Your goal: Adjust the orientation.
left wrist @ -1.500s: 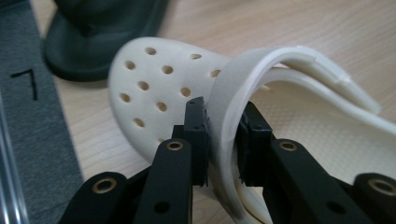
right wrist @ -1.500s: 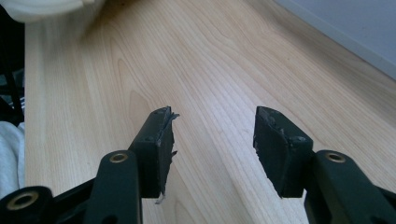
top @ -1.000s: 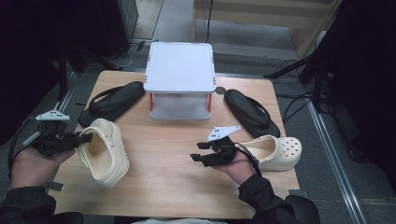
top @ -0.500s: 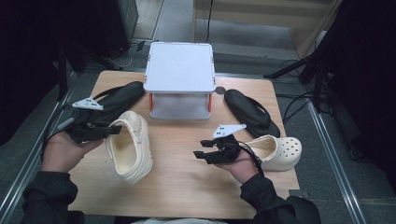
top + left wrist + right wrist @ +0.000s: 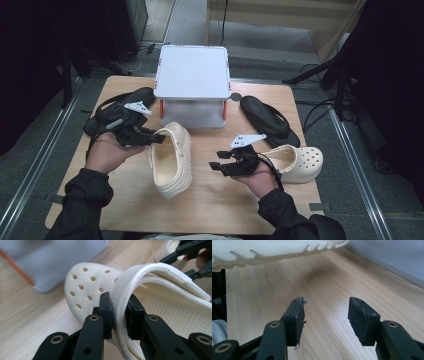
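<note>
Between left claw: perforated foam clog.

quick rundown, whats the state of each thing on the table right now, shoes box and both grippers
left gripper: shut on the strap of the held clog
held clog: tipped on its side, sole facing the right gripper
right gripper: open, nothing between its jaws
second clog: upright on the table, untouched
left black sandal: flat on the table by the box
right black sandal: flat on the table by the box
grey box: lid on
</note>
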A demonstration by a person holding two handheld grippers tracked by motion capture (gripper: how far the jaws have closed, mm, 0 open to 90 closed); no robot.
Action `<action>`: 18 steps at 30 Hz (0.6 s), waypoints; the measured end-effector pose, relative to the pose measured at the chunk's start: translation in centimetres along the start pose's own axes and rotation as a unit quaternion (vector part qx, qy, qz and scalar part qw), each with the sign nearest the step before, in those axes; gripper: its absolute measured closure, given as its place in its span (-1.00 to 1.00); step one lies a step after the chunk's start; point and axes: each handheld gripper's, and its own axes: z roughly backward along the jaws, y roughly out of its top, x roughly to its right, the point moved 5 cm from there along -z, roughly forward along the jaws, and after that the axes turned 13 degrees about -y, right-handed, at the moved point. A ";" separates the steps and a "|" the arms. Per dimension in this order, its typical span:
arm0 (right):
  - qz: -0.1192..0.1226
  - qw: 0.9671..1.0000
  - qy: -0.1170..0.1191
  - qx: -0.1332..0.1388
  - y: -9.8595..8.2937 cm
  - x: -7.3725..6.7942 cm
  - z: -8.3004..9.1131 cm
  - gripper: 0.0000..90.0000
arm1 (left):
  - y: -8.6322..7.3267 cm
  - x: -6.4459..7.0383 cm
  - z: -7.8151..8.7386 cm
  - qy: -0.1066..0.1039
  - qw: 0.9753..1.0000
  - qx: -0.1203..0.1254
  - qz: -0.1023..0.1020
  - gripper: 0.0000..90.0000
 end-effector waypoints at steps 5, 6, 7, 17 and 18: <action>-0.010 1.000 -0.009 -0.002 -0.6 0.3 0.6 0.05 | 0.4 -0.6 -1.6 -0.003 1.000 -0.018 -0.003 0.73; -0.010 1.000 -0.009 -0.002 -0.6 0.3 0.6 0.05 | 0.4 -0.6 -1.6 -0.003 1.000 -0.018 -0.003 0.73; -0.012 1.000 -0.011 -0.003 -0.8 0.4 0.7 0.05 | 0.4 -1.0 -1.9 0.005 1.000 -0.022 -0.004 0.73; -0.019 1.000 -0.020 -0.010 -1.7 0.2 1.2 0.05 | 0.1 -2.1 -4.3 0.017 0.998 -0.046 -0.030 0.72; -0.019 1.000 -0.021 -0.009 -1.7 0.2 1.3 0.05 | 0.1 -2.0 -4.5 0.015 0.998 -0.045 -0.033 0.72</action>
